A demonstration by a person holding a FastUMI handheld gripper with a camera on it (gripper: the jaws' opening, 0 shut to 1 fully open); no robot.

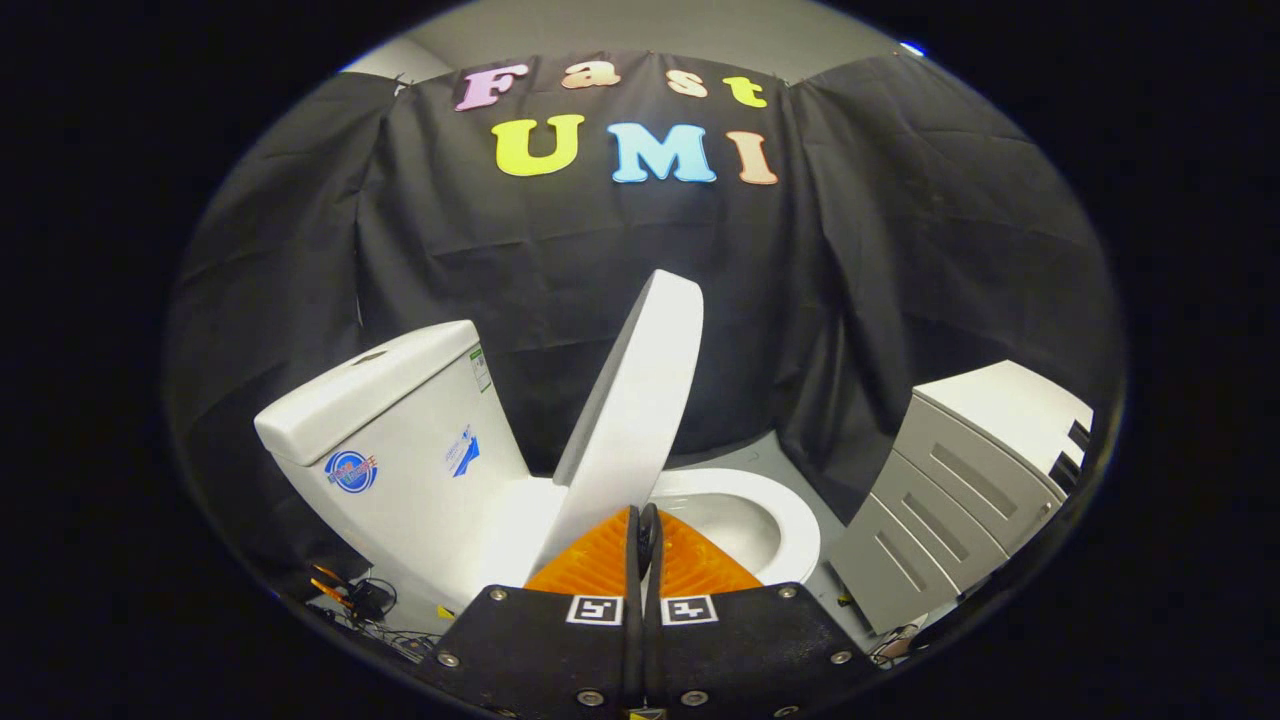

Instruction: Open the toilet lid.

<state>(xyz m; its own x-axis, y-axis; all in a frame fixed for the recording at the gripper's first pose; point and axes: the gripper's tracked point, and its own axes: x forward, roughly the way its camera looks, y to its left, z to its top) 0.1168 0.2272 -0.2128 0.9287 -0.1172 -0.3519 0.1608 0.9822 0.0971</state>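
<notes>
While jaws pressed together, raised toilet lid (635, 400) just beyond their tips.

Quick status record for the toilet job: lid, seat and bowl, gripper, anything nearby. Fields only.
lid: toilet lid raised steeply, not yet back against the tank
bowl: bowl uncovered, seat rim down
gripper: gripper fingers closed together at the lid's lower edge; grip on the lid cannot be told
nearby: grey drawer cabinet beside the toilet; cables on the floor by the tank
</notes>
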